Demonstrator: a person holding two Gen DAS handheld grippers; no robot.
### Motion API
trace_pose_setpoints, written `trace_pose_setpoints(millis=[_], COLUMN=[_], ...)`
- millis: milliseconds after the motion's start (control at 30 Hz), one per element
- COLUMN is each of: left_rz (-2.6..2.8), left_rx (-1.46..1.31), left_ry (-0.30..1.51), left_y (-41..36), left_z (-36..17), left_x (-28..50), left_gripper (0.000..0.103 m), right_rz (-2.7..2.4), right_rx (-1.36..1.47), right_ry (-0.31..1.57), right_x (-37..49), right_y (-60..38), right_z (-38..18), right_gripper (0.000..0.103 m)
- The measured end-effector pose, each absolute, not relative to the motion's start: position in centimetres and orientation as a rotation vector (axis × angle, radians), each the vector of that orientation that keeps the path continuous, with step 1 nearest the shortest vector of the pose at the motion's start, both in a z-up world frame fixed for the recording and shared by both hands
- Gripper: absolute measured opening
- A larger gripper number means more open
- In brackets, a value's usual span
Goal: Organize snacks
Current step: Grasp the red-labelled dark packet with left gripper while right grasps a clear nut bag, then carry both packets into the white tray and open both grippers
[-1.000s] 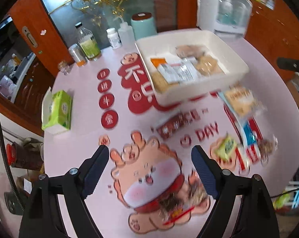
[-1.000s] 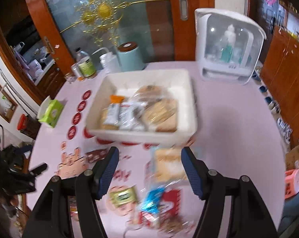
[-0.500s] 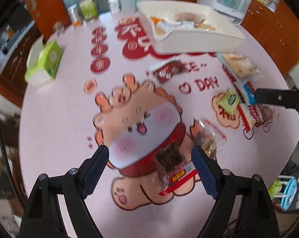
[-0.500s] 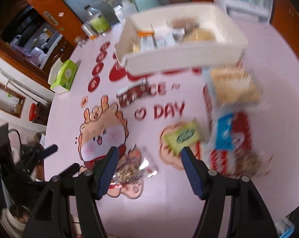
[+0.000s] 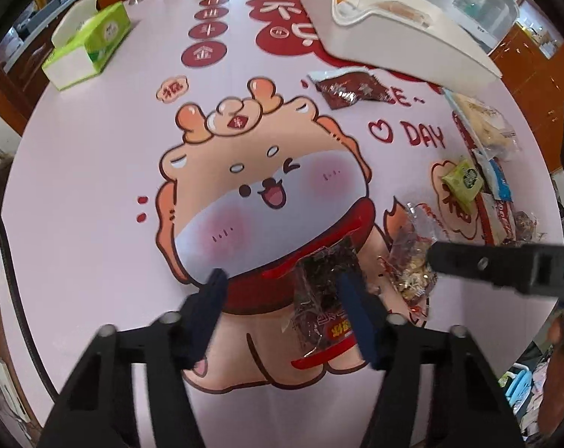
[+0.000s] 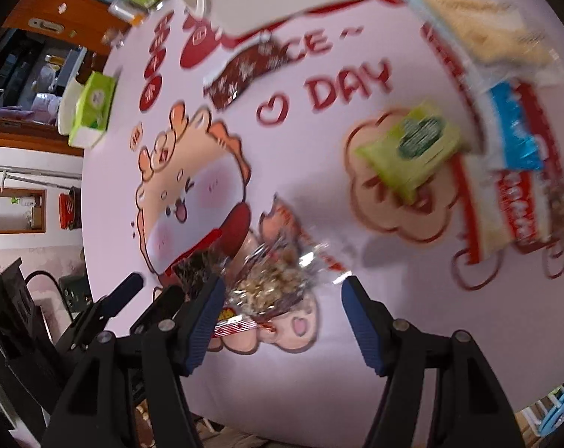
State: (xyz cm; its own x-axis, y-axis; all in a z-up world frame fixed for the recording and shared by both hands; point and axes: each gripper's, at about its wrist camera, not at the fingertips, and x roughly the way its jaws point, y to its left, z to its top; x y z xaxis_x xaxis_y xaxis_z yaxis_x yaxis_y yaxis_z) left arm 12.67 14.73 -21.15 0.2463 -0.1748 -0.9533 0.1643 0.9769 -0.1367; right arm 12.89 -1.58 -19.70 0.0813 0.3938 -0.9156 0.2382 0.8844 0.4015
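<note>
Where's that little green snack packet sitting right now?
The green snack packet lies on the table's right side, on a red cloud drawing, just left of the blue-and-white wrapper and below the word DAY.

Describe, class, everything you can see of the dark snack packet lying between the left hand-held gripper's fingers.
The dark snack packet is a clear, crinkly plastic pouch showing dark, shredded-looking contents, with a red band and yellow label at its near end. It lies flat on the pink printed table cover, over the cartoon's red collar. The left hand-held gripper straddles it; its jaws have just been closing, and the blue finger on the picture's right overlaps the packet's edge, while the other stands apart. A clear packet of pale snacks lies beside it.
</note>
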Motion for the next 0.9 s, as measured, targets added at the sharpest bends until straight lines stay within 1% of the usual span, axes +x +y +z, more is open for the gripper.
trace_pose_setpoints(millis=[167,300,500,800,900], left_rz=[-0.233,-0.235,-0.238,-0.262,-0.257], left_rx=[-0.025,-0.027,-0.039,-0.112,-0.145], left_ry=[1.318,1.320,1.330,1.377,1.392], left_y=[14.9,14.9,15.0,13.9,13.3], left_z=[-21.9,-22.0,-21.9,-22.6,-22.9], left_x=[12.5,12.3,12.1,12.6,13.0], left_gripper=[0.053,0.053,0.053,0.053,0.058], right_rz=[0.117,0.128,0.105,0.061,0.054], right_rx=[0.483,0.397,0.237,0.136,0.114], right_ry=[1.566,1.497,1.423,1.323,1.305], right_x=[13.7,14.3,14.3,12.6,12.2], right_y=[0.3,0.7,0.0,-2.5,-3.0], right_z=[-21.8,-21.0,-20.1,-18.5,-18.1], right_gripper=[0.066,0.055,0.051,0.050,0.050])
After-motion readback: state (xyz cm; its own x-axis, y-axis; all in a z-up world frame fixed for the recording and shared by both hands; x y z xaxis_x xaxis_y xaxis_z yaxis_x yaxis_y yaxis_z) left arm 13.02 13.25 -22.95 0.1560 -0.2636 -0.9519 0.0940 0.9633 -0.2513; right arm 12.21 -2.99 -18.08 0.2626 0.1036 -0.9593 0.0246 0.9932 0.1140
